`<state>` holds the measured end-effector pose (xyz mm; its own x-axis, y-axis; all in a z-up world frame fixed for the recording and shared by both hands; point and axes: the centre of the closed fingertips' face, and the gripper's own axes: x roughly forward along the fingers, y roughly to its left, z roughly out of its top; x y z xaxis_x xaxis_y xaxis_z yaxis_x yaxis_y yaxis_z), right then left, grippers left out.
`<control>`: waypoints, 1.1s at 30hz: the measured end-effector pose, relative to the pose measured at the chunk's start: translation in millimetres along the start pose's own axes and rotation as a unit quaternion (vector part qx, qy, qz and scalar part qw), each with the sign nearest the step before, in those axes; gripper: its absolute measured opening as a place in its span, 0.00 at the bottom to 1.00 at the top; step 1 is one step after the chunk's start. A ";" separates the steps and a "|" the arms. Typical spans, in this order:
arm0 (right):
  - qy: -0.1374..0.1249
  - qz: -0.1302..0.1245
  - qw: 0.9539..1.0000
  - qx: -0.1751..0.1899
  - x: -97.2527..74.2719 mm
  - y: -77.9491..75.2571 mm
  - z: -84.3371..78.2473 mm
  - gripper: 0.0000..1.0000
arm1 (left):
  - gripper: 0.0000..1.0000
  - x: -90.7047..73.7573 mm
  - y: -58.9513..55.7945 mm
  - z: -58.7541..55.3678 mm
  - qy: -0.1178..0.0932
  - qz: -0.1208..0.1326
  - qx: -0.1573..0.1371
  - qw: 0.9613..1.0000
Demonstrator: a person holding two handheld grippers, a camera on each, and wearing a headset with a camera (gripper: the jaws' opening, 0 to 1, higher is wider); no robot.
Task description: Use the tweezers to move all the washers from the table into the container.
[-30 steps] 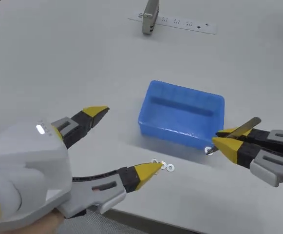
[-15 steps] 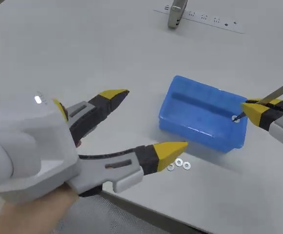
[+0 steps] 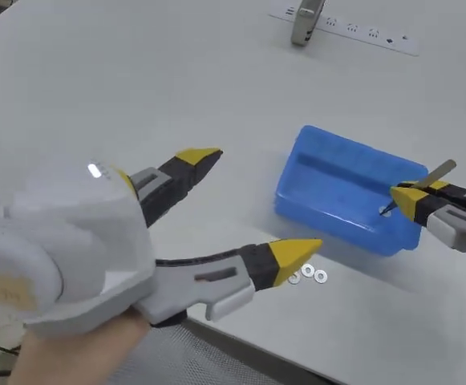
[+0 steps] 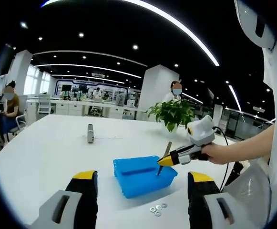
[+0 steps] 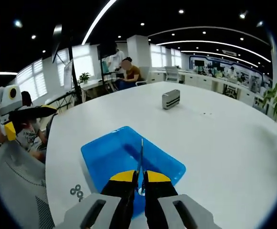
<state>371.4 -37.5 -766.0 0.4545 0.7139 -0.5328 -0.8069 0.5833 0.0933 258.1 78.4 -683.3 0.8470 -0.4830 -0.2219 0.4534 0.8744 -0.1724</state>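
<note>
Nearest the person, the left gripper (image 3: 257,200) hangs over the table (image 3: 136,96) with its jaws spread wide and nothing between them. Just past its lower jaw tip, three washers (image 3: 306,273) lie flat on the table in a tight cluster, touching or nearly so, just in front of the container (image 3: 337,224) and outside it. The left gripper view shows them (image 4: 157,208) in the same place, below the container's (image 4: 138,183) front wall.

Further on, the right gripper (image 3: 405,196) has its jaws clamped on the tweezers (image 3: 437,171), whose lower tip reaches down over the container's right end. There is a pale speck at that tip. It may be a washer, but it is too small to tell. In the right gripper view the tweezers (image 5: 141,157) stand over the blue floor (image 5: 105,157), with the washers (image 5: 76,192) off to the lower left.

The washers look thin, stiff, light and smooth, so they will likely slide or skate away rather than lift. The surest hold is probably one tine through the hole and one on the outer edge, taking an outlying washer first so the others are not nudged.

Farthest off, a power strip (image 3: 361,34) lies at the table's far side.
</note>
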 end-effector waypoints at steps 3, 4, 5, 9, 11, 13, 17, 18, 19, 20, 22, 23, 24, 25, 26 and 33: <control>-0.001 0.000 1.000 0.001 2.2 1.1 -0.6 0.03 | 0.77 -0.9 2.6 -0.1 0.000 0.007 0.008 1.000; 0.000 0.000 1.000 0.000 3.5 1.5 -1.7 0.03 | 0.77 -1.4 4.3 -1.0 0.002 0.010 0.009 1.000; 0.001 0.000 1.000 -0.001 4.1 1.8 -2.4 0.03 | 0.77 -1.5 4.9 -1.1 0.002 0.011 0.009 1.000; 0.008 -0.003 1.000 -0.008 5.2 0.6 -5.1 0.03 | 0.77 -2.0 6.6 -1.6 0.002 0.013 0.003 1.000; 0.009 -0.002 1.000 -0.008 5.1 0.4 -5.6 0.03 | 0.77 -2.1 7.4 -1.7 0.002 0.014 0.004 1.000; 0.008 -0.002 1.000 -0.007 4.9 -0.4 -5.7 0.03 | 0.77 -2.1 7.1 -2.0 0.002 0.013 0.003 1.000; -0.001 -0.005 1.000 -0.005 0.1 -0.4 0.4 0.03 | 0.77 -2.0 6.7 -2.9 0.005 0.012 0.005 1.000; -0.004 -0.005 1.000 -0.006 -1.7 0.6 2.9 0.03 | 0.77 -1.9 6.4 -2.3 0.003 0.011 0.005 1.000; -0.009 -0.004 1.000 -0.007 -3.7 1.8 6.0 0.03 | 0.77 -2.0 6.3 -2.2 0.002 0.010 0.004 1.000; -0.012 -0.002 1.000 -0.008 -6.3 3.7 9.2 0.03 | 0.77 -2.1 6.5 -2.0 0.002 0.010 0.004 1.000; -0.017 -0.001 1.000 -0.010 -10.3 6.7 13.7 0.03 | 0.77 -2.2 6.2 -1.6 0.000 0.009 0.001 1.000; -0.022 0.001 1.000 -0.011 -13.6 9.3 17.5 0.03 | 0.77 -2.2 6.3 -1.3 -0.001 0.009 0.001 1.000; -0.025 0.002 1.000 -0.012 -15.8 11.5 20.0 0.03 | 0.77 -2.3 6.3 -1.4 0.000 0.009 0.001 1.000; -0.027 0.004 1.000 -0.014 -18.1 13.9 22.3 0.03 | 0.77 -2.3 6.3 -1.7 0.000 0.009 0.001 1.000; -0.032 0.008 0.999 -0.015 -21.7 18.4 26.3 0.03 | 0.77 -2.3 6.1 -1.9 0.001 0.008 0.001 1.000; -0.045 0.055 0.997 -0.025 -33.8 56.0 35.8 0.03 | 0.77 -2.4 4.9 -0.6 -0.002 0.006 0.002 1.000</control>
<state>324.4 -15.1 -712.6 0.3926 0.8051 -0.4446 -0.8705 0.4813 0.1031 258.1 83.9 -684.2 0.8534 -0.4725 -0.2202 0.4446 0.8803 -0.1656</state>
